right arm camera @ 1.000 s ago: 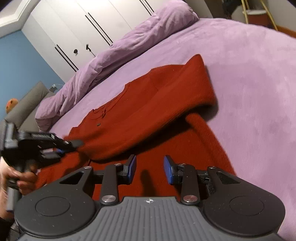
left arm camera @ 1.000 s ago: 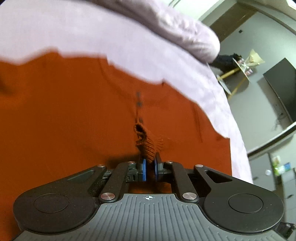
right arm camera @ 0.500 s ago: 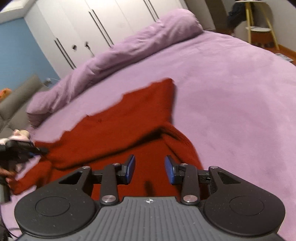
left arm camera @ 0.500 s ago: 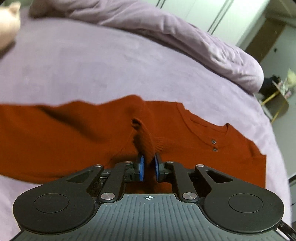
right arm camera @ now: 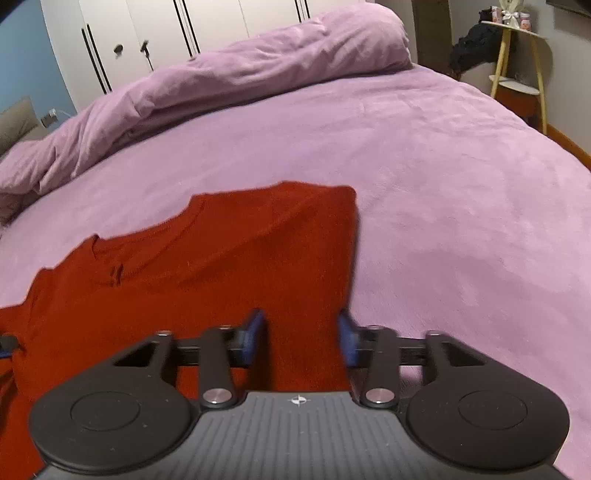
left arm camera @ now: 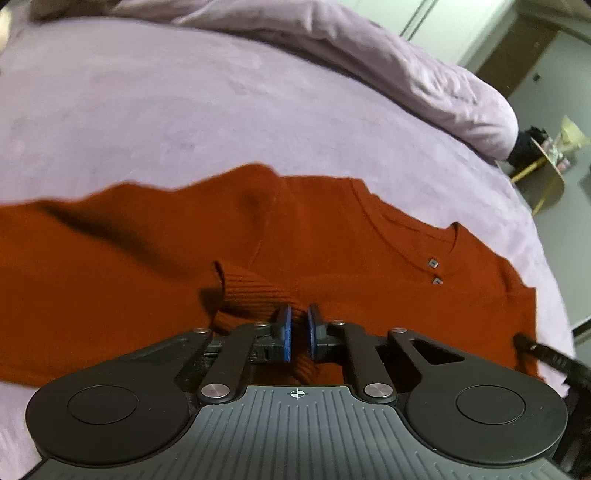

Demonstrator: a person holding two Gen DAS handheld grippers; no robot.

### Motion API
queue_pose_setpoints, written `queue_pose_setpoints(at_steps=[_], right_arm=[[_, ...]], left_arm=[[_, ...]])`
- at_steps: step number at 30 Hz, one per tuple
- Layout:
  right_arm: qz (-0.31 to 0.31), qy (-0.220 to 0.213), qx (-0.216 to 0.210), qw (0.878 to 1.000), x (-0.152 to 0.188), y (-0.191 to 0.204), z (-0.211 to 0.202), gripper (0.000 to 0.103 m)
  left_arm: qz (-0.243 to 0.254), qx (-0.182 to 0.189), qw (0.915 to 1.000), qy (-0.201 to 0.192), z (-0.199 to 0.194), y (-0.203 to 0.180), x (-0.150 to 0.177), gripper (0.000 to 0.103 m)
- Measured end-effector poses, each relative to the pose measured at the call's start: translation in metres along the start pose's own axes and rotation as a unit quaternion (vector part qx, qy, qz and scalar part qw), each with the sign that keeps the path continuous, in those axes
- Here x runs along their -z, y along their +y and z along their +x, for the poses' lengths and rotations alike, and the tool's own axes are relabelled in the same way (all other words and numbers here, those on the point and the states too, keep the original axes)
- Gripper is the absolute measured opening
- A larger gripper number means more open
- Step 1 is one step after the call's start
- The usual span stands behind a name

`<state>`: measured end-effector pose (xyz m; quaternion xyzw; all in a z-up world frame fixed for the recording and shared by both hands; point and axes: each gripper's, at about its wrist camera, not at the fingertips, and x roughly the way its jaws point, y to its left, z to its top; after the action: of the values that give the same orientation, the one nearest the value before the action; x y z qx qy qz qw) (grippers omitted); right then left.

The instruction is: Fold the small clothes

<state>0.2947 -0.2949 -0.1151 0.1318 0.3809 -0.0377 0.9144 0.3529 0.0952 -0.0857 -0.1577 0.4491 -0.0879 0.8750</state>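
A rust-red knitted sweater (left arm camera: 332, 251) lies on the purple bed, neckline with two small buttons (left arm camera: 432, 263) facing up. My left gripper (left arm camera: 298, 325) is shut on the ribbed sleeve cuff (left arm camera: 255, 295), which is laid across the sweater's chest. In the right wrist view the sweater (right arm camera: 221, 266) lies flat, its right side folded to a straight edge. My right gripper (right arm camera: 301, 336) is open and empty, low over that folded part. A dark tip of the other gripper (left arm camera: 532, 349) shows at the sweater's right edge.
The purple bedspread (right arm camera: 443, 184) stretches all round the sweater. A rolled purple duvet (right arm camera: 240, 77) lies along the far side. White wardrobe doors (right arm camera: 155, 33) stand behind it. A small side table (right arm camera: 517, 70) stands beyond the bed's right edge.
My left gripper has carried the cuff across and down onto the sweater's chest. My right gripper has swung lower over the sweater's right side and opened wider. The sweater now lies flatter.
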Motion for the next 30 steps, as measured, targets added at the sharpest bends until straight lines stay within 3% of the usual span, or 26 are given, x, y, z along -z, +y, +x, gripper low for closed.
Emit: queue_pose_setpoints(at_steps=[1, 4, 7, 10, 12, 14, 16, 20, 24, 26, 28, 30], right_arm=[[-0.006, -0.003, 0.003, 1.0, -0.001, 0.001, 0.002, 0.014], [-0.038, -0.036, 0.017, 0.998, -0.002, 0.004, -0.005, 0.006], [-0.046, -0.083, 0.071, 0.993, -0.001, 0.0, -0.015, 0.006], [-0.034, -0.053, 0.085, 0.994, 0.003, -0.009, -0.003, 0.008], [-0.047, -0.053, 0.099, 0.993, 0.006, -0.007, -0.002, 0.011], [-0.042, -0.061, 0.099, 0.992, 0.002, -0.007, -0.008, 0.014], [-0.034, -0.076, 0.085, 0.993, 0.0, -0.008, -0.017, 0.017], [-0.047, -0.083, 0.037, 0.995, -0.004, 0.002, -0.022, 0.022], [-0.052, -0.061, 0.001, 0.997, -0.001, 0.019, -0.012, 0.022], [-0.055, -0.053, -0.005, 0.997, 0.003, 0.025, -0.009, 0.022], [-0.064, -0.048, 0.001, 0.997, 0.005, 0.029, -0.004, 0.022], [-0.072, -0.042, 0.017, 0.996, 0.006, 0.03, 0.002, 0.019]], left_arm=[[0.011, -0.003, 0.9999, -0.01, -0.001, -0.004, 0.0, 0.003], [0.04, -0.016, 0.9977, -0.053, -0.008, -0.017, -0.001, 0.001], [0.065, -0.045, 0.9931, -0.087, -0.01, -0.028, -0.004, 0.001], [0.057, -0.058, 0.9943, -0.07, -0.003, -0.027, -0.007, 0.003], [0.042, -0.038, 0.9972, -0.049, -0.004, -0.02, -0.004, 0.01], [0.035, -0.027, 0.9982, -0.04, -0.009, -0.011, 0.002, 0.038], [0.027, -0.022, 0.9989, -0.031, -0.013, -0.002, 0.009, 0.051], [-0.008, 0.012, 0.9999, 0.008, -0.005, 0.012, 0.018, 0.055], [-0.017, 0.011, 0.9998, 0.008, 0.005, 0.013, 0.016, 0.049], [0.002, -0.001, 1.0, -0.002, 0.006, 0.007, 0.013, 0.018], [0.018, -0.013, 0.9997, -0.007, 0.009, 0.001, 0.008, 0.012], [0.034, -0.018, 0.9986, -0.037, 0.002, -0.007, 0.002, 0.01]])
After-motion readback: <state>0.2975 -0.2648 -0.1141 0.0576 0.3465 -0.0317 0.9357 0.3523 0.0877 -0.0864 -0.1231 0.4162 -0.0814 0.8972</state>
